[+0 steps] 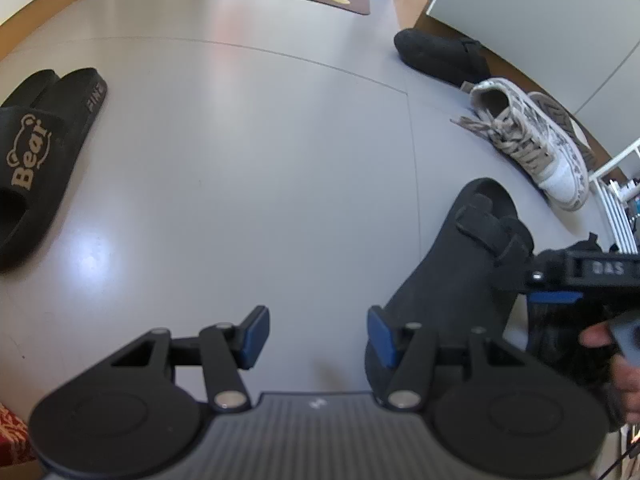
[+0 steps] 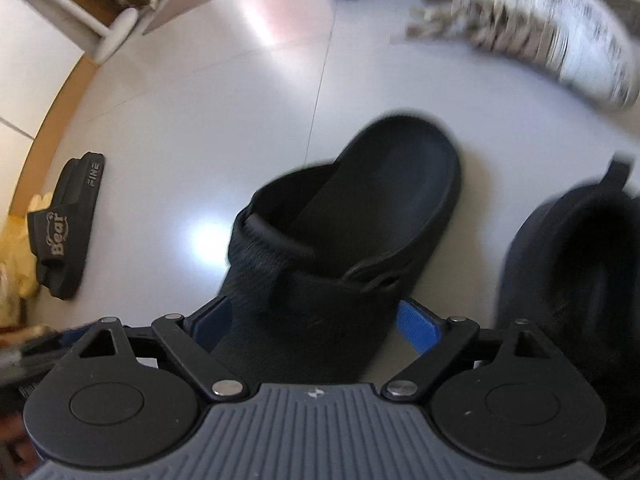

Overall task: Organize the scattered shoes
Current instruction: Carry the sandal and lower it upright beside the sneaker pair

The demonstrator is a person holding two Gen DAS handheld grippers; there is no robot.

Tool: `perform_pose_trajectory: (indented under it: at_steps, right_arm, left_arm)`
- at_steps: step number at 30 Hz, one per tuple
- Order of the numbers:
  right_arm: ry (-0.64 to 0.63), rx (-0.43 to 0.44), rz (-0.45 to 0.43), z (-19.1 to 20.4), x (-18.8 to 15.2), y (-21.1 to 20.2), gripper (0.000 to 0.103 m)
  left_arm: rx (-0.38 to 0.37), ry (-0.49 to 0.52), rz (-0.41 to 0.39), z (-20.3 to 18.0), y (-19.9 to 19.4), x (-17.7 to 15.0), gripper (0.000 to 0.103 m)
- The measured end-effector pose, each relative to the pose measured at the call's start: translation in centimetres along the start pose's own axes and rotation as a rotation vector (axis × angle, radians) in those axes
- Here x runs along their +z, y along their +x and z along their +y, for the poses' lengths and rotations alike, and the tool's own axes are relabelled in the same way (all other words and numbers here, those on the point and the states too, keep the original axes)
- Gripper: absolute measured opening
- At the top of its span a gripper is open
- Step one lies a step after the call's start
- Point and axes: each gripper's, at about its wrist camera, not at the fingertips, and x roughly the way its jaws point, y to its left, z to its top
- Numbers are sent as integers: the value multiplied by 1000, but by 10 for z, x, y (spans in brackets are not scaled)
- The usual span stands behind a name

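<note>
A: What is the biggest thing you see?

B: The grey floor (image 1: 248,152). On it lie the shoes. At the far left is a pair of black slides (image 1: 36,160) with the word "Bear". Along the wall at the right are a black shoe (image 1: 440,56) and a patterned sneaker (image 1: 536,140) just beside it.

A: And the black clog?

B: The black clog (image 2: 352,232) lies on the floor near the sneaker, its heel pointing away from the right wrist camera. Another dark shoe (image 2: 576,280) is just beside it, at its right.

A: Is the right gripper holding it?

B: No. The right gripper (image 2: 320,320) is released: the jaws stand wide on both sides of the clog's front, and the right pad is clear of it.

A: The left one?

B: The left gripper (image 1: 318,332) hangs half open over bare floor, with nothing between the pads.
</note>
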Motion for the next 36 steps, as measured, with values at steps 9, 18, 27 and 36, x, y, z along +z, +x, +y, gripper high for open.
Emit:
perform_pose_trajectory:
  at_steps: [9,18,27,36]
  right_arm:
    - [20,-57,-60,13,3,11,103]
    - [-52,-34,-85,16,1,13,96]
    - [-89,-16,-49,13,-6,6,88]
    - [-271,-76,-55,32,-32,-4,92]
  left_arm:
    - [-5,-11,-3,4,-1,-1,57]
    - [-7,-14,-5,5,-2,-2,57]
    - [-17,-36,-13,6,-2,0,57]
    - [-19,-45,-21,9,-5,0,57]
